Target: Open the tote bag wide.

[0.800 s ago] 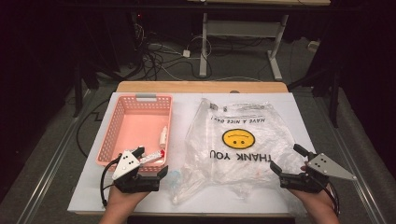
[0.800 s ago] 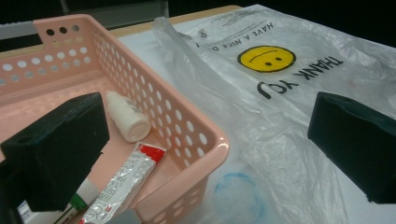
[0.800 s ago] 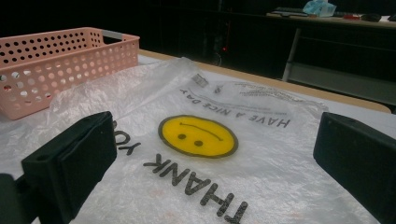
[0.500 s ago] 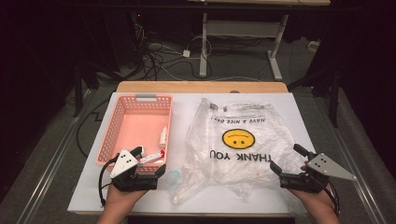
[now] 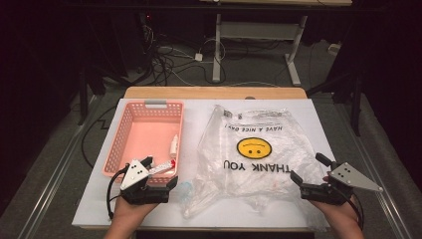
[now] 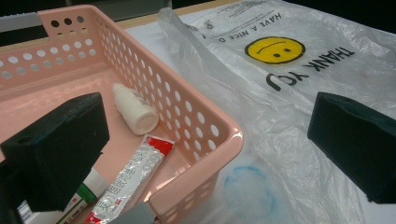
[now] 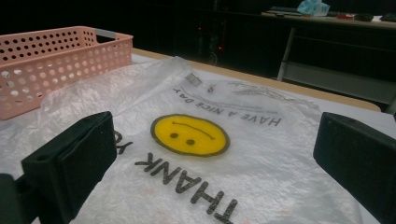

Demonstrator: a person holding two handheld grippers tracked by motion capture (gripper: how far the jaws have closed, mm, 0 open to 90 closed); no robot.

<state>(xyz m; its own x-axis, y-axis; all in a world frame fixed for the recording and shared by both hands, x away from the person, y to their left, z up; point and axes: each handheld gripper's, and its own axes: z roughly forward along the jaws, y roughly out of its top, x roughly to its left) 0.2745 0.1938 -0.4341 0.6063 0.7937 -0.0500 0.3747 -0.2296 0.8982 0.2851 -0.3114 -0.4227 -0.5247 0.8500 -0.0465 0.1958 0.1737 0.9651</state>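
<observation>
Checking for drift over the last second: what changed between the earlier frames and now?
Little changed. The left gripper edged slightly toward the person, near the front right corner of the pink basket, jaws open, holding nothing. The right gripper kept its place at the plastic bag, also open. Basket, its bottle and tubes, and bag lie as before.

Clear crinkled plastic bag [image 5: 259, 149] on the white desk: black "THANK YOU" and "HAVE A NICE DAY" around a yellow smiley face [image 7: 189, 135]. Red-and-white flat tube [image 6: 130, 182] in the pink perforated basket [image 6: 196, 126]: print too blurred to read.
</observation>
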